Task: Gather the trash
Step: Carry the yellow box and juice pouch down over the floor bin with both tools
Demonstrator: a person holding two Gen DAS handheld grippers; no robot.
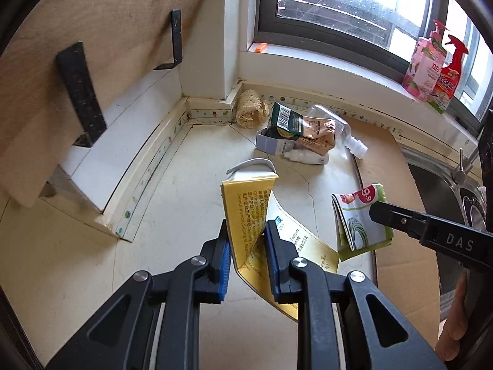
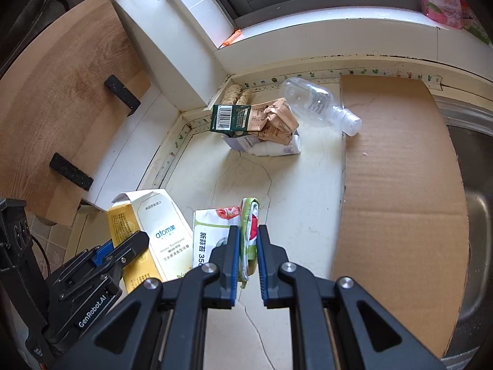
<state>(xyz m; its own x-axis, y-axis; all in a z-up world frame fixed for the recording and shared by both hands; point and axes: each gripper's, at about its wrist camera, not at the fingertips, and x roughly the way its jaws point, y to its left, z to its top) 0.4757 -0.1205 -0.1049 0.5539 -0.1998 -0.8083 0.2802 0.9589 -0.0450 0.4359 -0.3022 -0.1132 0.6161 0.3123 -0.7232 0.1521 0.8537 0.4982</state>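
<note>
Your left gripper [image 1: 246, 246] is pinching the toothpaste box [image 1: 246, 197], its length running forward beyond the fingers; your right gripper [image 2: 248, 246] is pinching the green wrapper [image 2: 249, 215].

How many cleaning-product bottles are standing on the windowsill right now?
2. A pink pump bottle and a red spray bottle stand side by side at the sill's right end; others may lie outside the view.

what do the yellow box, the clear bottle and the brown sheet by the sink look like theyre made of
Yellow box: thin glossy printed card, judging by its creased, bent flaps.
Clear bottle: see-through plastic, likely with a white plastic cap.
Brown sheet: matte corrugated cardboard, with fine ribbing showing across its face.
</note>
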